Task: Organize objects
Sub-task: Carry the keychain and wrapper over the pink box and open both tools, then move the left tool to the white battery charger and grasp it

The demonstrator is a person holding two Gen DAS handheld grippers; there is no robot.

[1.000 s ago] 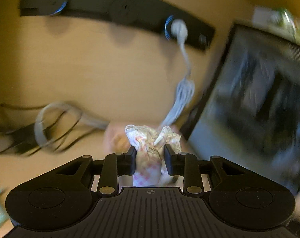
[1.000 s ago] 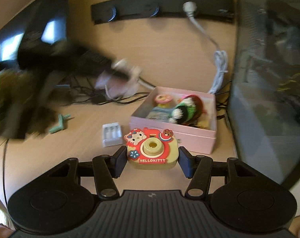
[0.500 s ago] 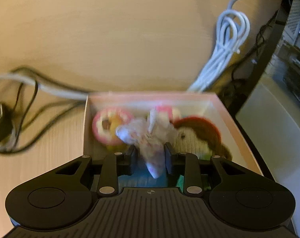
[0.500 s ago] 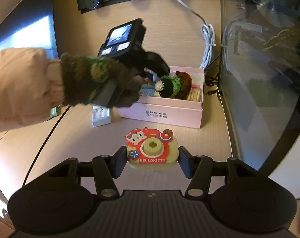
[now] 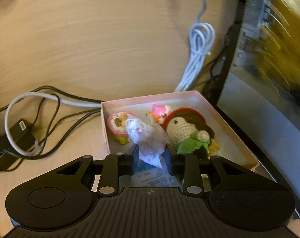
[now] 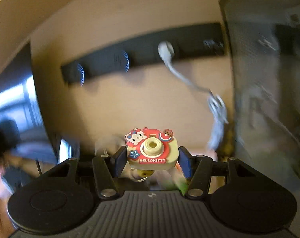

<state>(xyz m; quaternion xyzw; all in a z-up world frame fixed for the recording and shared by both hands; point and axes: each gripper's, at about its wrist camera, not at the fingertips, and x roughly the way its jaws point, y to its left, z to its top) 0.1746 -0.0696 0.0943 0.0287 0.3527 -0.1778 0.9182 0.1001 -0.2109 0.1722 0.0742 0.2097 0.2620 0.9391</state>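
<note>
Since 0.5 s ago right gripper (image 6: 151,161) swung up w/ toy camera (image 6: 152,150) clamped | left gripper (image 5: 150,156) fingers grip lace pouch (image 5: 148,138) over pink box (image 5: 225,115), frame centre | lower before releasing.

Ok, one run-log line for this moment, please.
left hand-held gripper: shut on white lacy cloth pouch, over open pink cardboard box | right hand-held gripper: shut on cream-and-red Hello Kitty toy camera
</note>
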